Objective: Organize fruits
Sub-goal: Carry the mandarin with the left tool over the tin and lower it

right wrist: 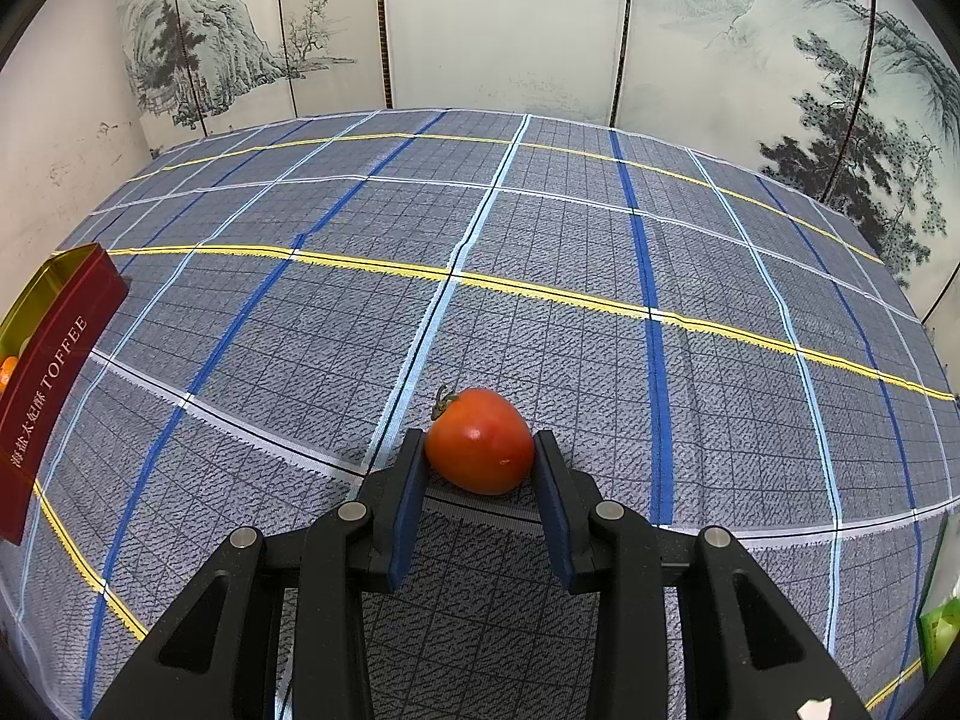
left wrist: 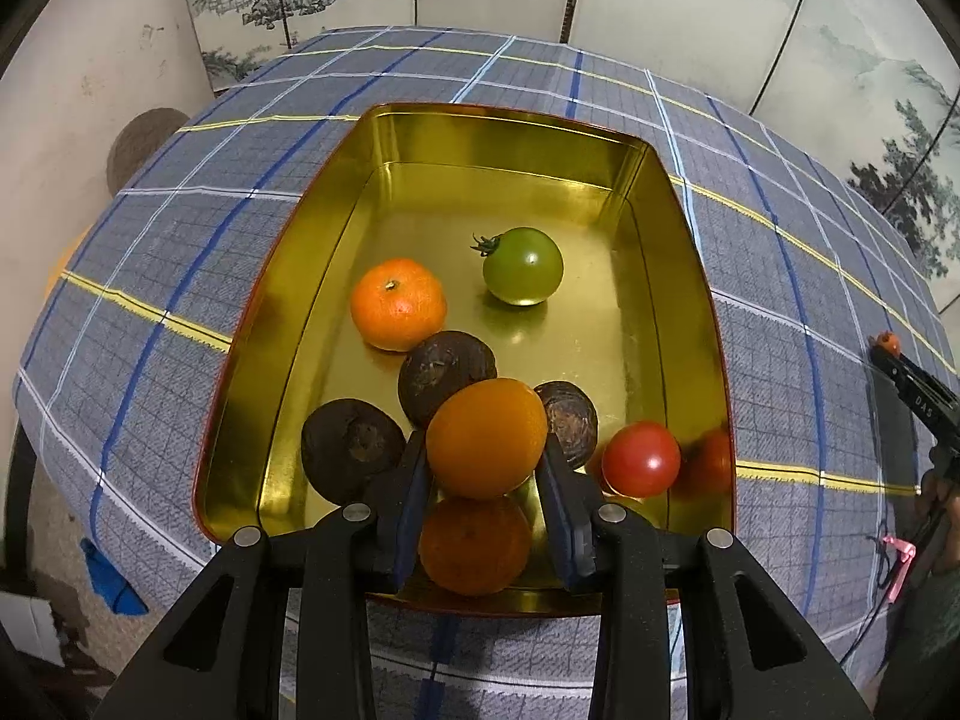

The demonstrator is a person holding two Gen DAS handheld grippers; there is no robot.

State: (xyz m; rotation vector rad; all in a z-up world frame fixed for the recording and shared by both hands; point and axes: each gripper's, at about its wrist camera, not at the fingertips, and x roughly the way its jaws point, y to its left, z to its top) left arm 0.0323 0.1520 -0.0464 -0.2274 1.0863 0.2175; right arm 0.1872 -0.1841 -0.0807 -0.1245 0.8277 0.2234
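Orange fruit (left wrist: pixel 486 438) is being gripped by left gripper (left wrist: pixel 485 456) over the gold tin (left wrist: pixel 690 276). Right of tin, red tomato (right wrist: pixel 480 441) is being clamped by right gripper (right wrist: pixel 479 450)

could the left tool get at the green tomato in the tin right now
Probably not yet: the left tool is shut on an orange fruit. Otherwise the way looks free, as the green tomato sits alone in the open tin.

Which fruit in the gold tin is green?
The green tomato with the little stem, toward the far end of the tin. The other fruits inside are orange, red or dark brown.
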